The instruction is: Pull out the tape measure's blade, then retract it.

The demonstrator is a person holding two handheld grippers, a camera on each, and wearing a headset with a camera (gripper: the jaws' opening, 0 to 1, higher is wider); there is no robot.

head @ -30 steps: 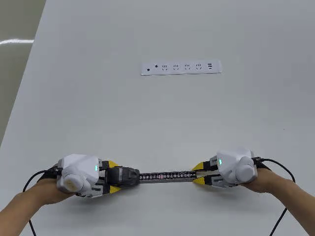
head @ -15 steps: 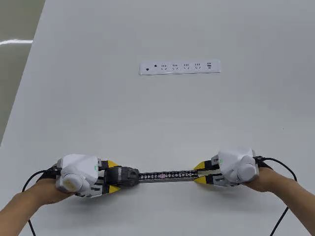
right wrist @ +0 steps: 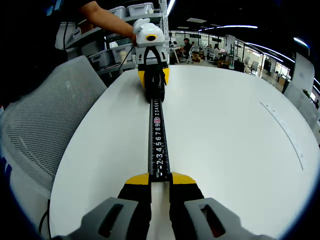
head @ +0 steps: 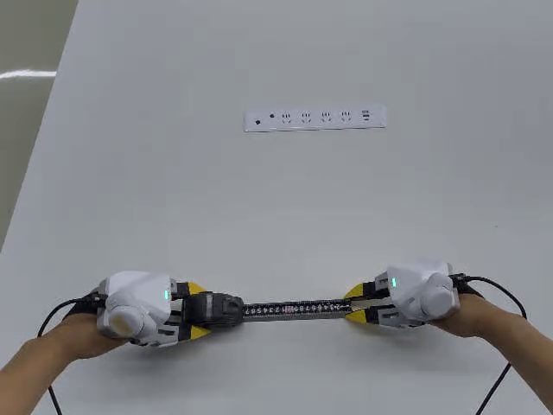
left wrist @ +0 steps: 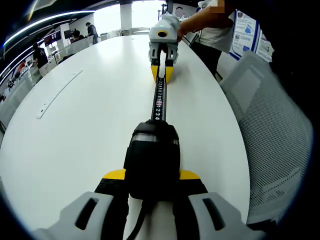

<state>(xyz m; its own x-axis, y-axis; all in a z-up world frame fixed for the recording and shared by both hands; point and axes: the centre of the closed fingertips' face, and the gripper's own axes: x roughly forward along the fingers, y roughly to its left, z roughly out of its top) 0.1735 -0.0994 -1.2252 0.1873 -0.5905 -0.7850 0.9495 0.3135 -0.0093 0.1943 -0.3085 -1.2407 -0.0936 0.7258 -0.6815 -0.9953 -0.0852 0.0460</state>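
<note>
The blade [head: 294,309] looks partly drawn, so I judge the best pull is straight along its own line. It should stay level with the bench [head: 259,207], with no twist that could kink it. My left tool [head: 199,310] is clamped on the tape measure [head: 218,309], low over the near part of the bench. My right tool [head: 354,304] pinches the blade's end. Both tools lie flat, tips facing each other, and my forearms angle in from either side.

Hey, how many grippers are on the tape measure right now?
2. The left gripper clamps the black case on the near left; the right gripper pinches the free end of the drawn-out blade on the near right. No others seem hidden.
</note>
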